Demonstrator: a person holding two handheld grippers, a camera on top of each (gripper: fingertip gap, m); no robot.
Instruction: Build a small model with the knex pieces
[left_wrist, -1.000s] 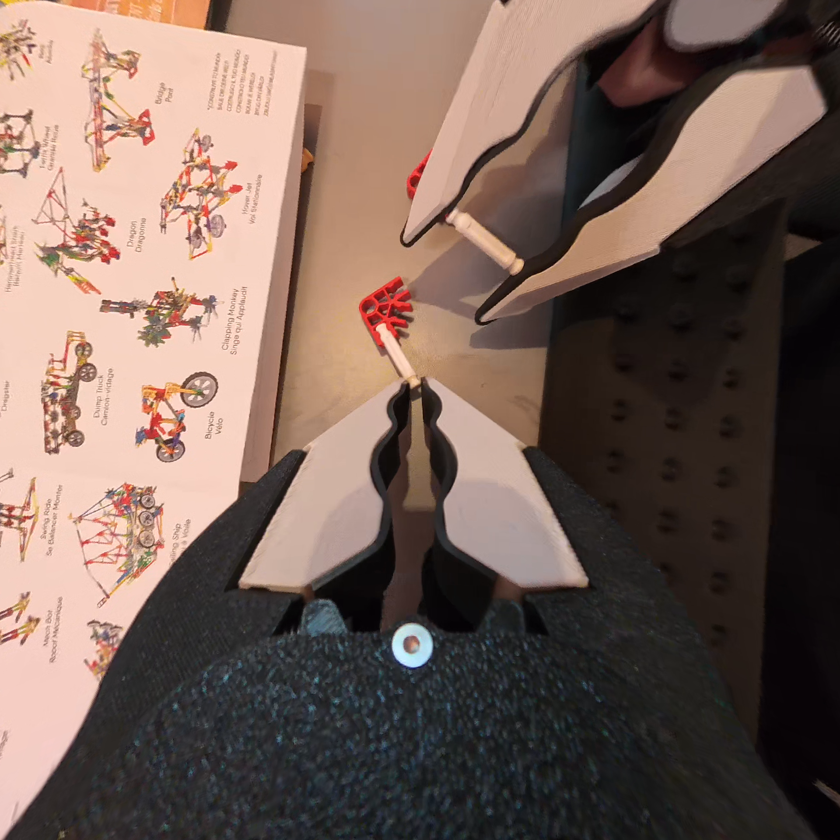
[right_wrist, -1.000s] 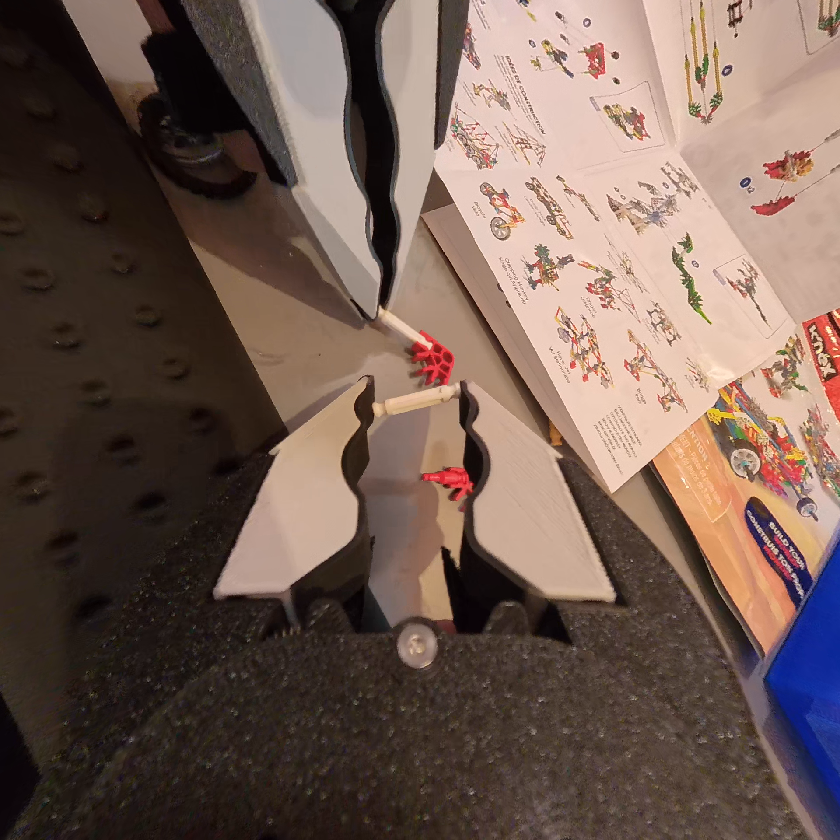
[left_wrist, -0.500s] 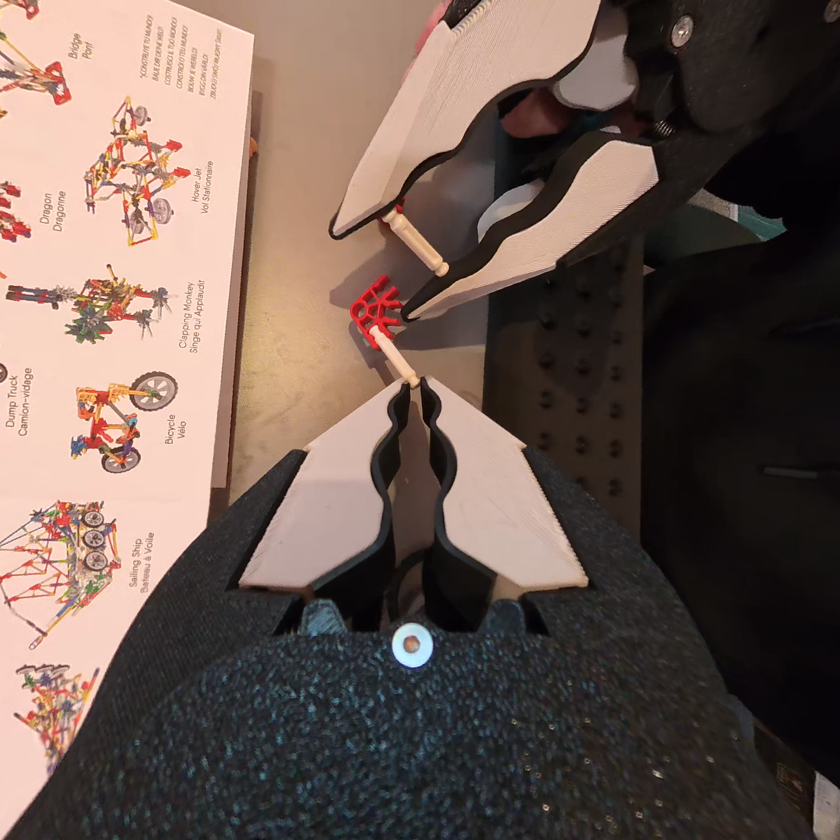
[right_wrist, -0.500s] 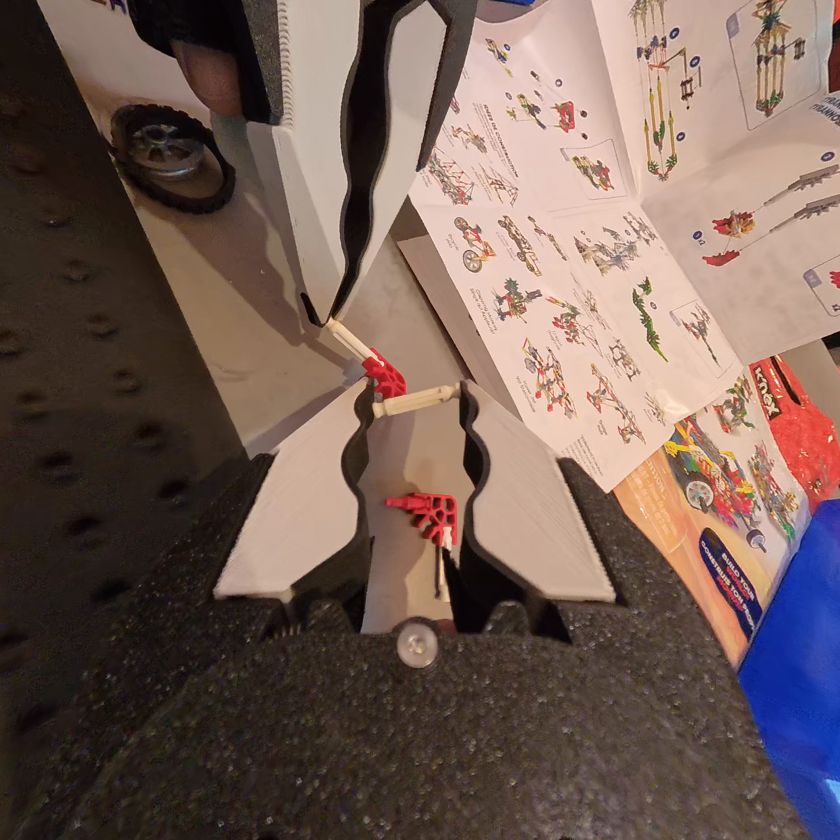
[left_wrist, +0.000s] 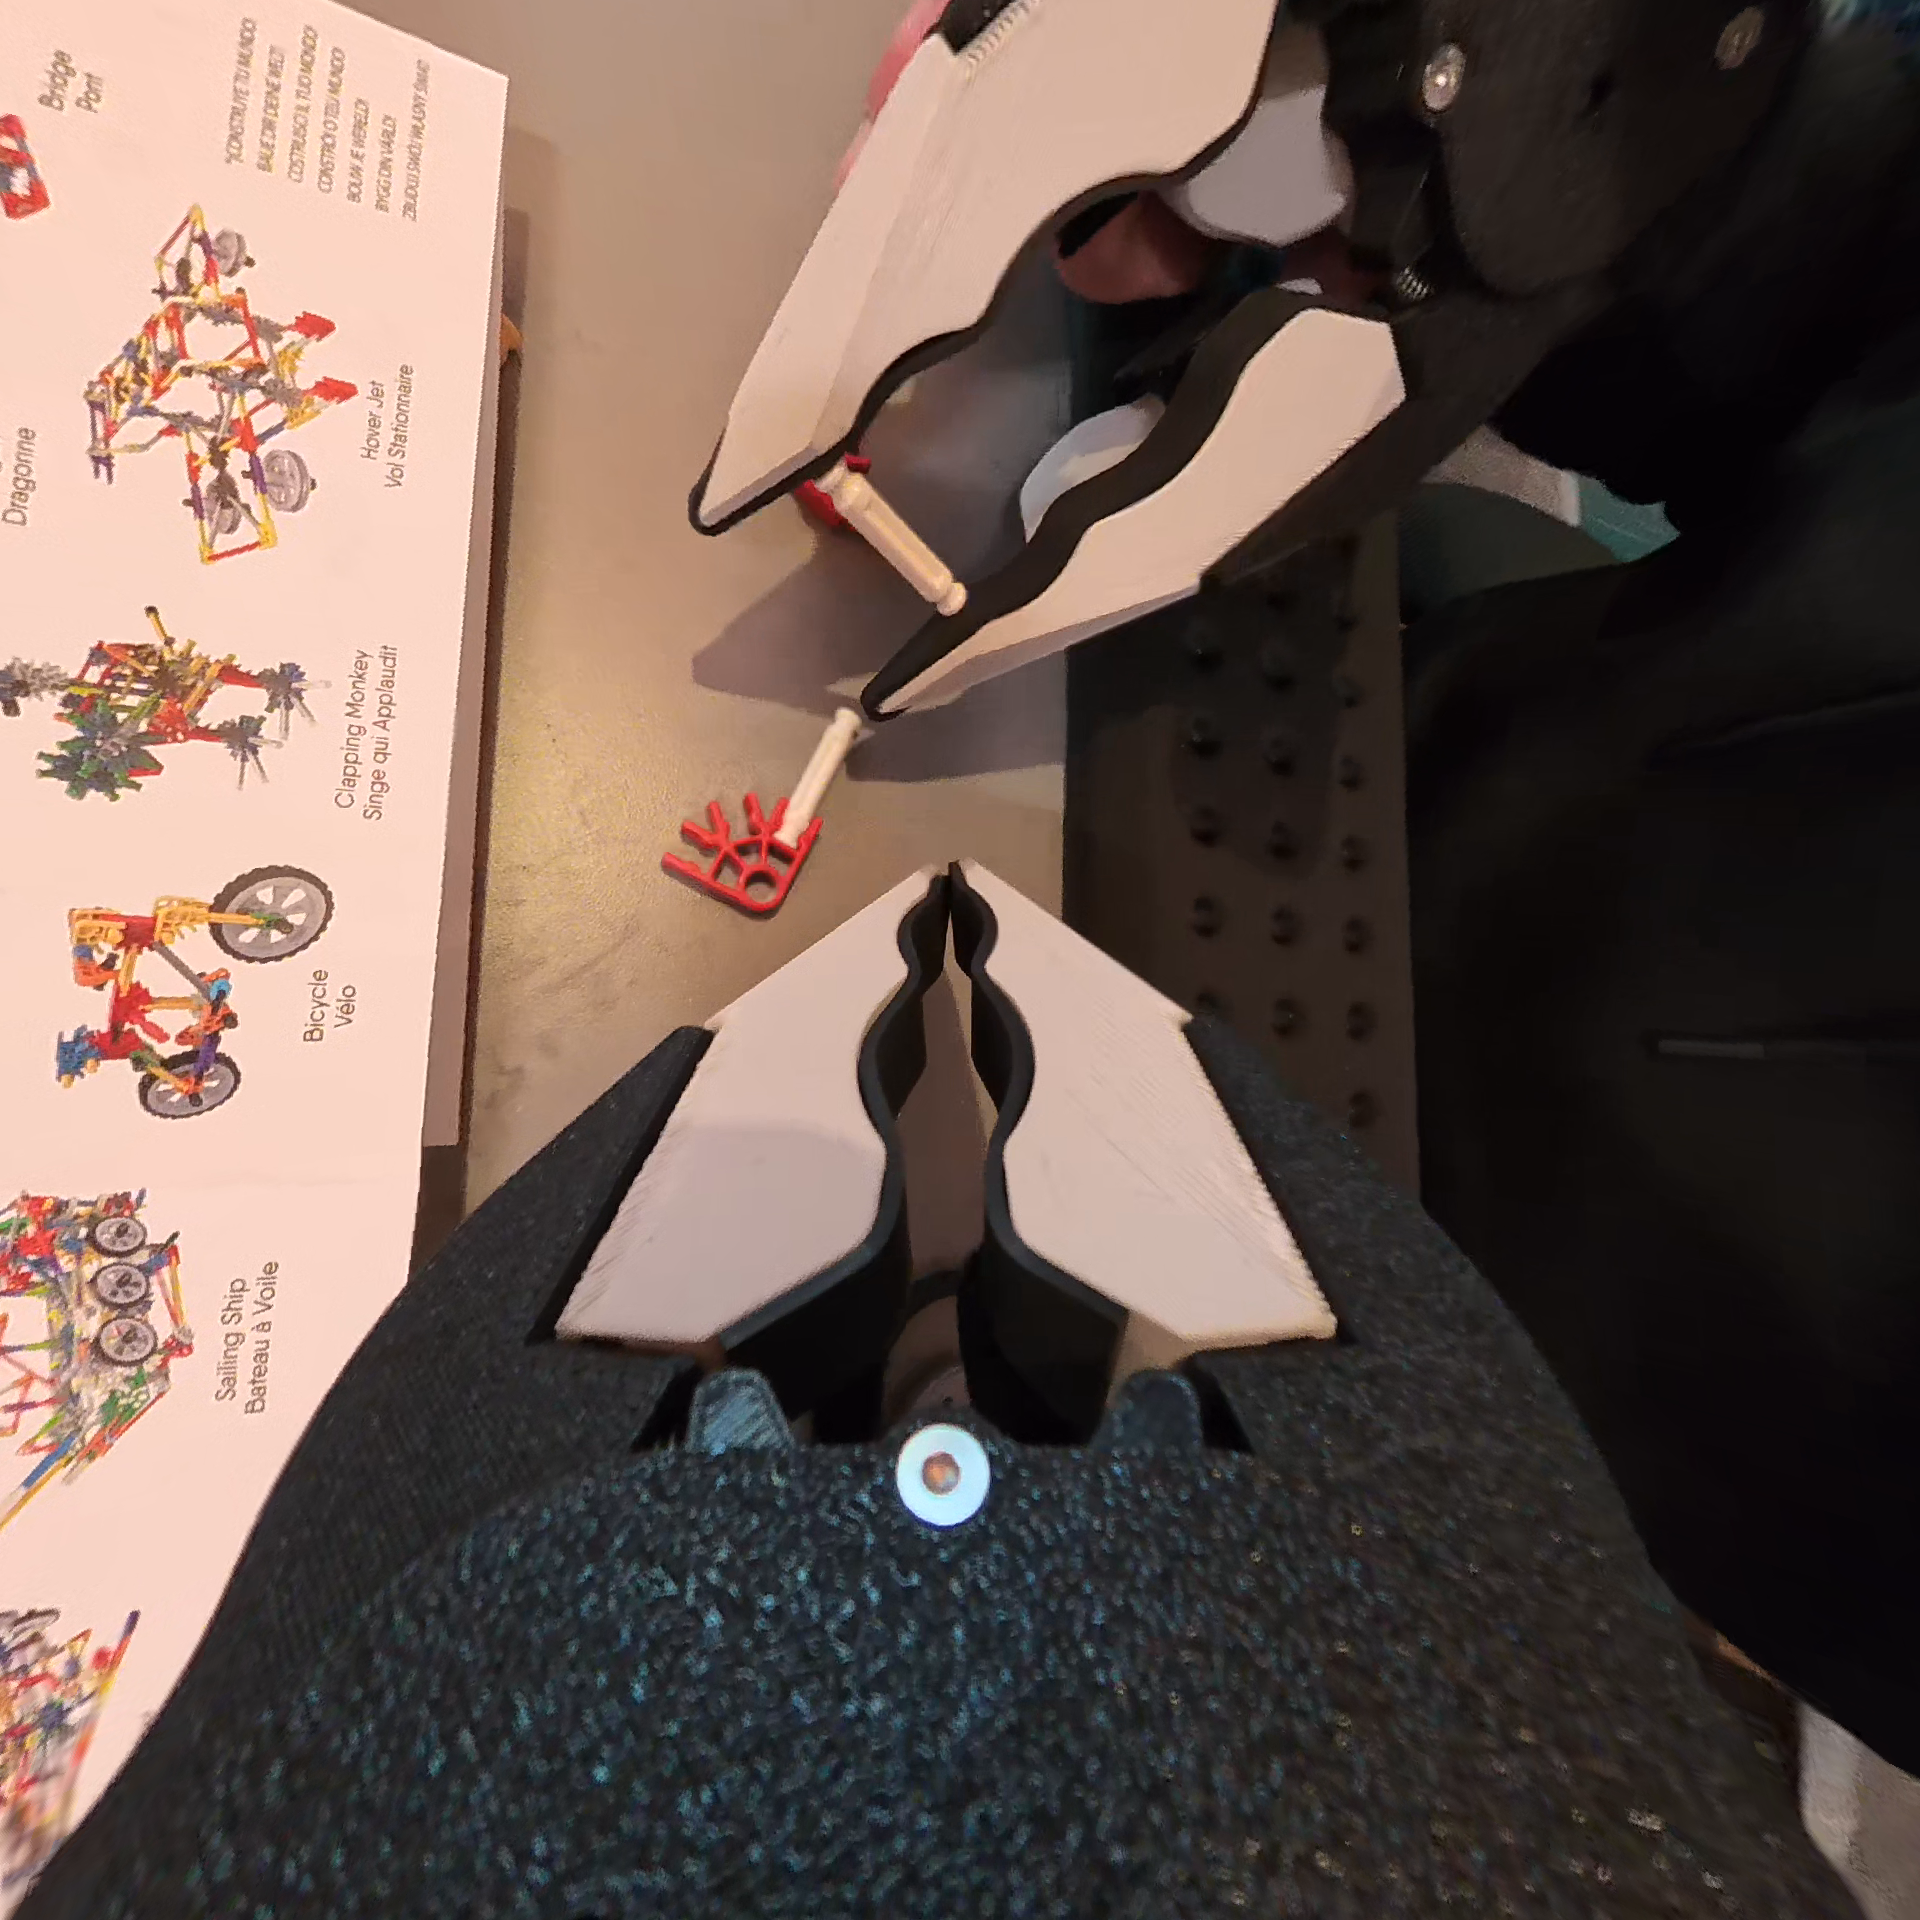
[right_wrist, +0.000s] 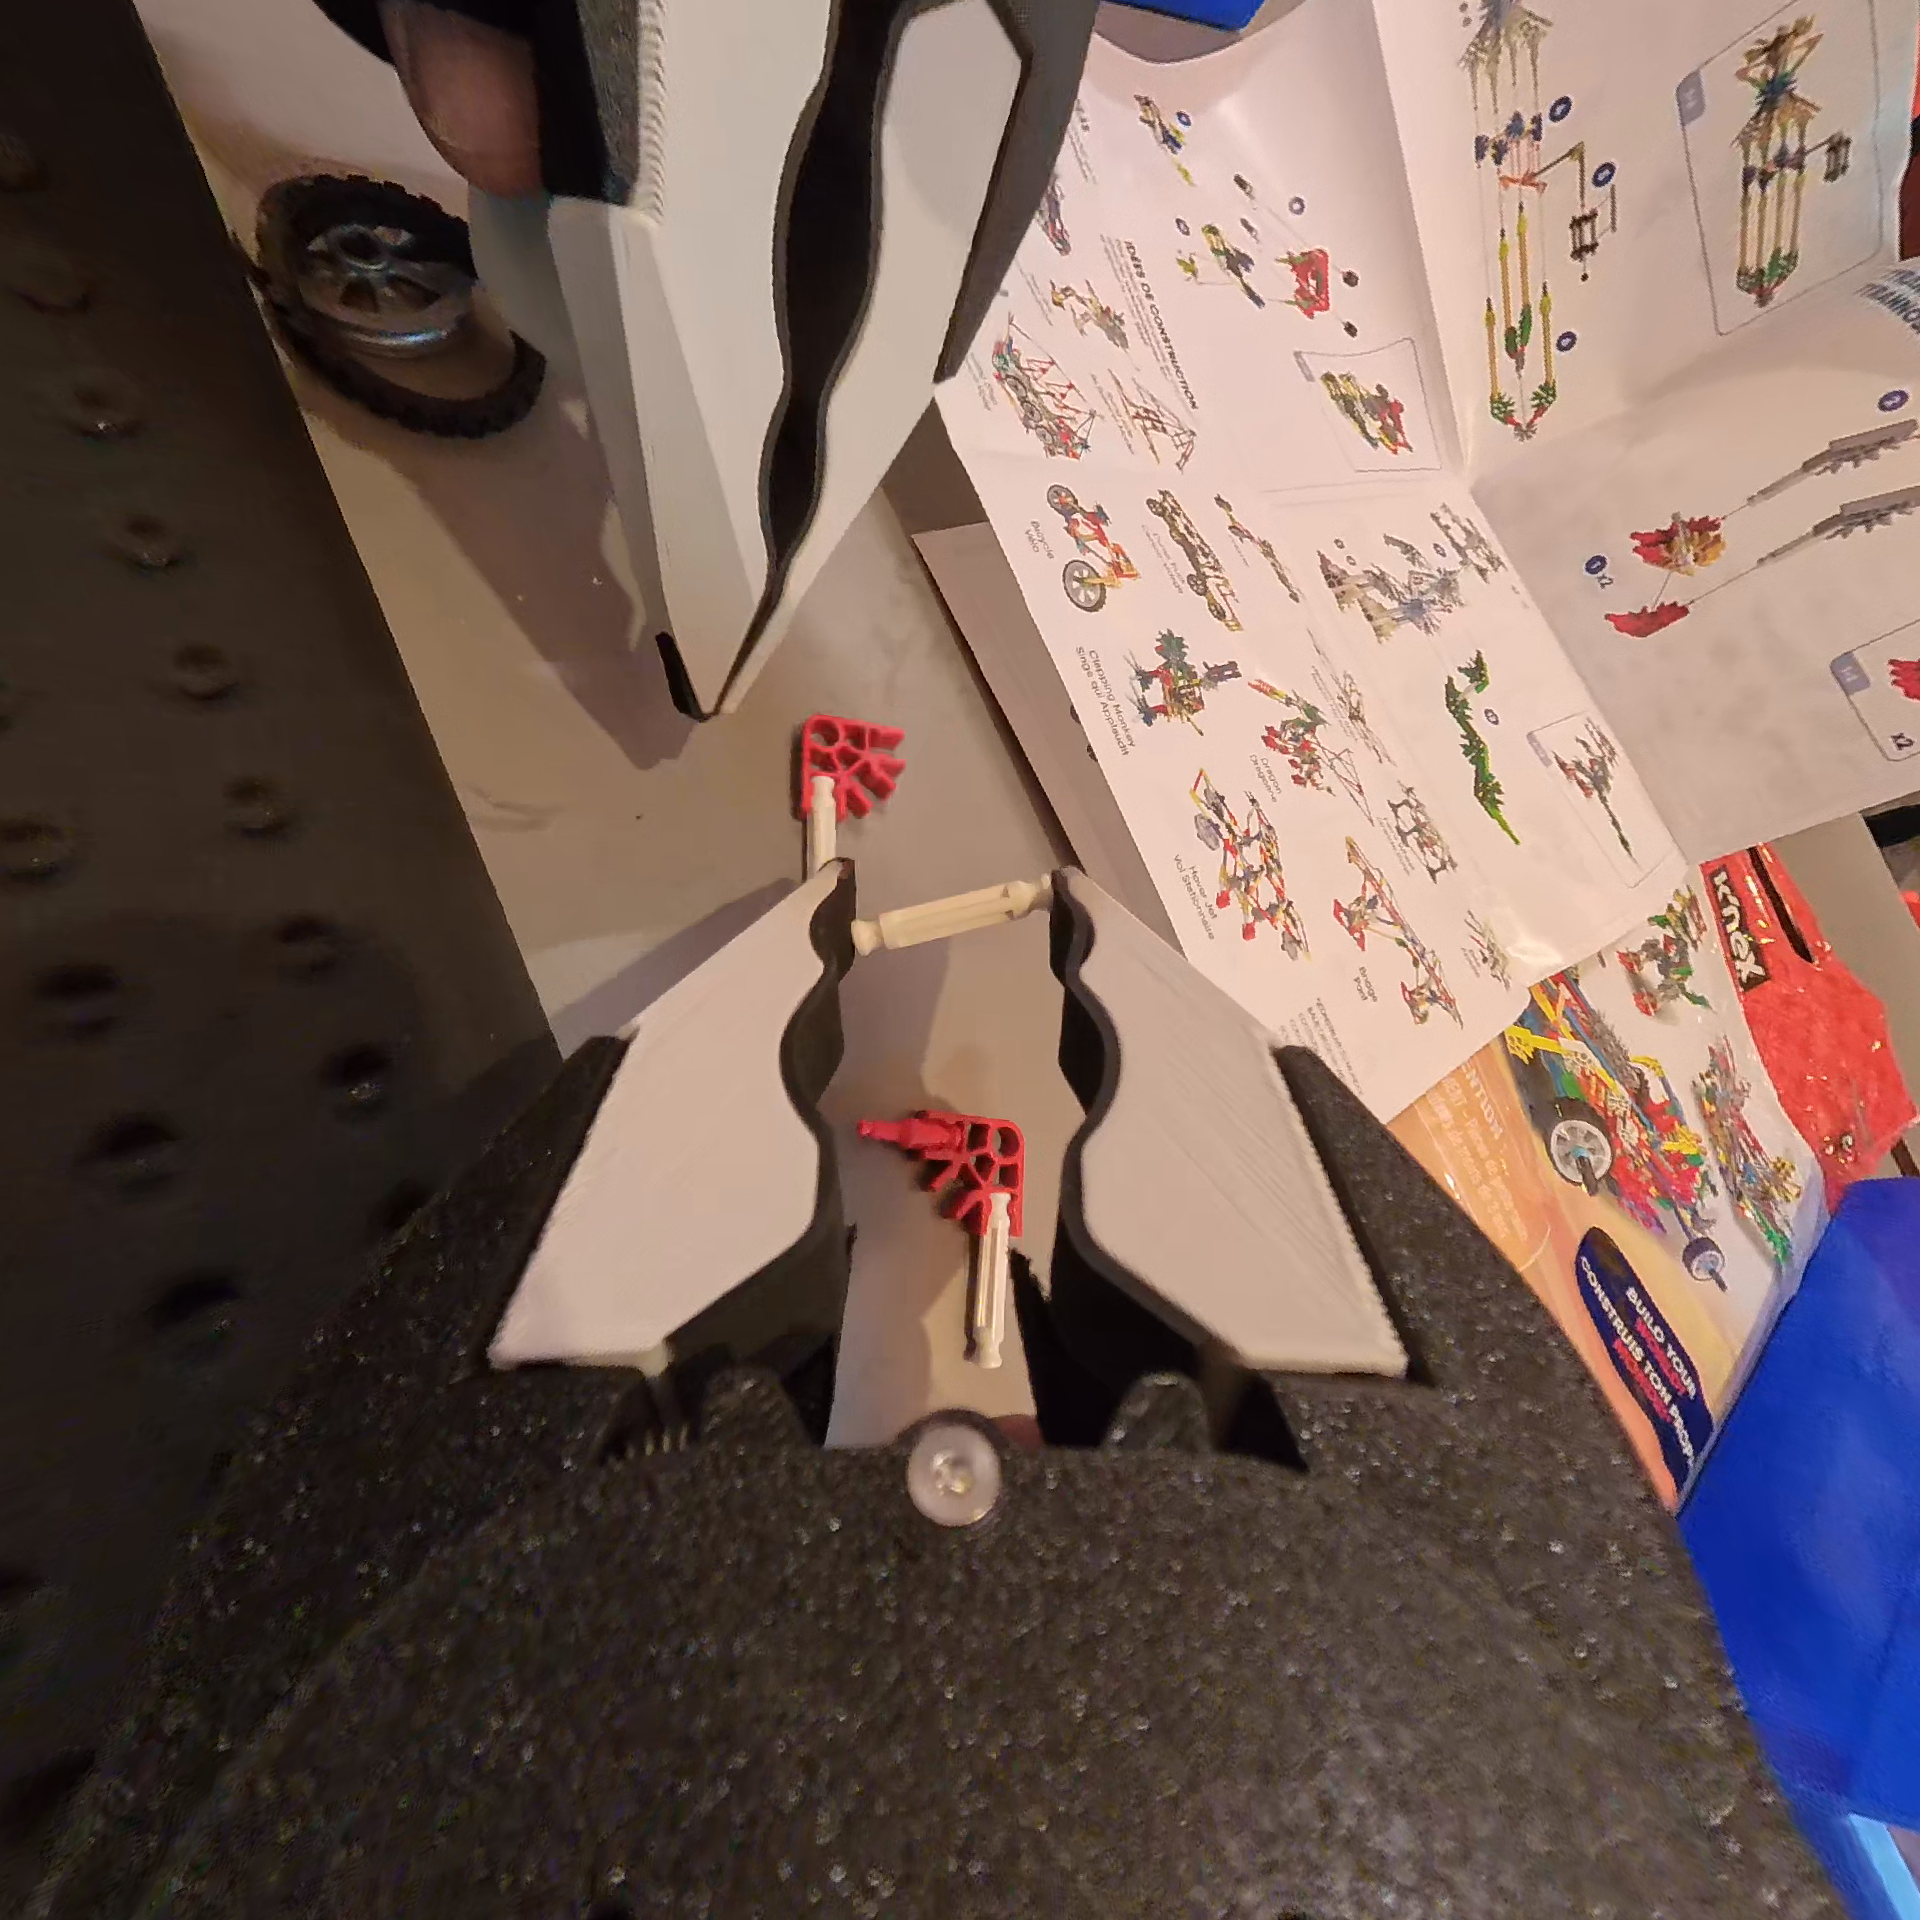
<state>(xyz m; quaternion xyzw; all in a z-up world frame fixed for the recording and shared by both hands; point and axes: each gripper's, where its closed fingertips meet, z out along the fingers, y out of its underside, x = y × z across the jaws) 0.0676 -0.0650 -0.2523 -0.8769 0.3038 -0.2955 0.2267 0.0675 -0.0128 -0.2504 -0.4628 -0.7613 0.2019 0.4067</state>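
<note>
My left gripper (left_wrist: 948, 878) is shut and empty; it also shows at the top of the right wrist view (right_wrist: 698, 701). Just ahead of its tips a red fan-shaped connector (left_wrist: 743, 857) with a short white rod (left_wrist: 823, 769) plugged in lies on the grey table; it shows in the right wrist view (right_wrist: 847, 764) too. My right gripper (right_wrist: 951, 904) is shut on another white rod (right_wrist: 951, 925), held crosswise between its tips, a little above the table (left_wrist: 899, 540). A second red connector with a rod (right_wrist: 971, 1174) lies on the table under the right gripper.
A white instruction sheet (left_wrist: 208, 623) covers the table to the left (right_wrist: 1351, 623). A black dimpled mat (left_wrist: 1247, 831) borders the right side. A toy wheel (right_wrist: 390, 301), a colourful box (right_wrist: 1621, 1195), a red bag (right_wrist: 1808, 1029) and a blue box (right_wrist: 1818, 1475) lie around. Across from one pair of fingers to the other is roughly 6 cm. Left tips and right tips are each some 4 cm from the red fan-shaped connector (left_wrist: 743, 857). The right camera catches it too, in the right wrist view (right_wrist: 853, 755).
The red connector with its rod has left my left gripper and now lies flat on the table, turned round. The left gripper has drawn back. The right gripper still holds its rod.
</note>
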